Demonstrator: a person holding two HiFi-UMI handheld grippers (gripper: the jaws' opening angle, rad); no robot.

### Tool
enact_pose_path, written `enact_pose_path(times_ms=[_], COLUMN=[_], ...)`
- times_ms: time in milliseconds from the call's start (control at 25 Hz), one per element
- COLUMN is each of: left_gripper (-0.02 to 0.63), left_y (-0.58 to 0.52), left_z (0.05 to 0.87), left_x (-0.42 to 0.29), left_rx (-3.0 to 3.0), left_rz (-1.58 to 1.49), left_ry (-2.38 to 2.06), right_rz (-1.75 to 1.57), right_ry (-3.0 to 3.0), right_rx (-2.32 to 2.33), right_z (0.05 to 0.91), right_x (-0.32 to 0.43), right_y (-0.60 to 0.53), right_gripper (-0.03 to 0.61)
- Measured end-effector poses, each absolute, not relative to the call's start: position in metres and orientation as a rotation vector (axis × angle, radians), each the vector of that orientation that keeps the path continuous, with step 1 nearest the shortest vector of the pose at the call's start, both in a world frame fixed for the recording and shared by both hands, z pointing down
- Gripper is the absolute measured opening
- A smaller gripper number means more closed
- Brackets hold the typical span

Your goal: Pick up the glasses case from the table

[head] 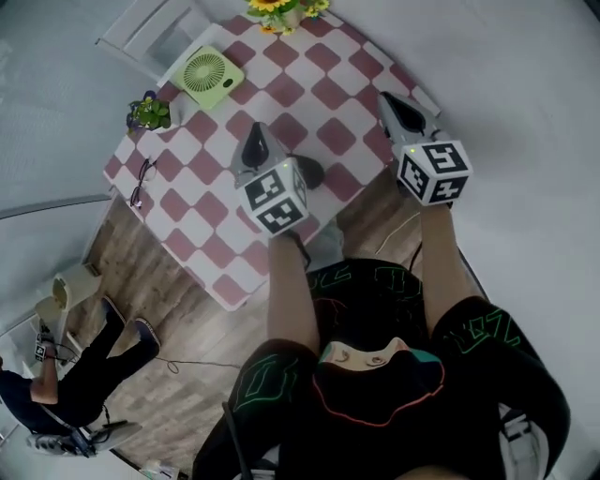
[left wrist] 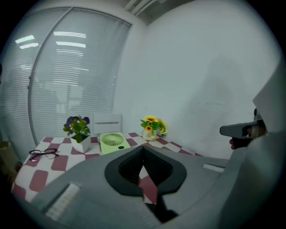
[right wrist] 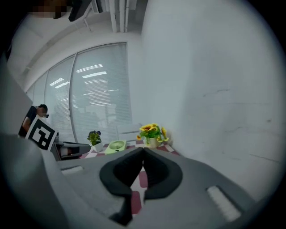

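In the head view, the person is holding the grey left gripper [head: 255, 141] and the grey right gripper [head: 394, 103] over a table with a red-and-white checked cloth [head: 328, 94]. A dark rounded case [head: 314, 173], apparently the glasses case, is lying on the cloth just beside the left gripper's marker cube, which is partly hiding it. A white pot [head: 148, 114] is holding a purple-flowered plant. A pale vase [head: 281, 13] is holding yellow sunflowers. A flat green fan [head: 208, 77] and black-rimmed spectacles [head: 142, 181] are lying nearby.

In the left gripper view, the 2 jaws are meeting at their tips, gripping nothing.

In the right gripper view, the 2 jaws are likewise pressing together, empty.
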State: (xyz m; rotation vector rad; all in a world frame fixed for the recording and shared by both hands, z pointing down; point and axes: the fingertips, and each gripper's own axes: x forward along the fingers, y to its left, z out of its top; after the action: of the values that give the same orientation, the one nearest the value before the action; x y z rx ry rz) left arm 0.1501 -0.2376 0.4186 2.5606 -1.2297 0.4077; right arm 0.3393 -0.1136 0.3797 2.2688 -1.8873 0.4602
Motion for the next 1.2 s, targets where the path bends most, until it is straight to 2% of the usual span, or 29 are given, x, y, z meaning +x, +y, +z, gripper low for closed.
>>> enact_pose_path(times_ms=[520, 1120, 1160, 1200], left_gripper=[0.008, 0.008, 0.008, 0.008], left_y=[-0.256, -0.195, -0.190, -0.184], left_z=[0.448, 0.486, 0.489, 0.491], left_x=[-0.013, -0.026, -0.025, -0.024], left_rx=[2.134, 1.851, 1.837, 1.819], left_rz=[0.384, 0.392, 0.391, 0.392], left_ry=[-1.700, -1.876, -1.885, -1.892], right_rz=[0.493, 0.524, 0.526, 0.526], right_ry=[-2.268, -2.334, -2.337, -2.336], right_rx=[1.643, 0.928, 0.888, 0.846], right_z=[0.416, 0.486, 0.490, 0.493], right_x=[0.213, 0.134, 0.131, 0.127], right_y=[-0.210, -0.204, -0.201, -0.198], right_gripper=[0.005, 0.005, 0.020, 0.071])
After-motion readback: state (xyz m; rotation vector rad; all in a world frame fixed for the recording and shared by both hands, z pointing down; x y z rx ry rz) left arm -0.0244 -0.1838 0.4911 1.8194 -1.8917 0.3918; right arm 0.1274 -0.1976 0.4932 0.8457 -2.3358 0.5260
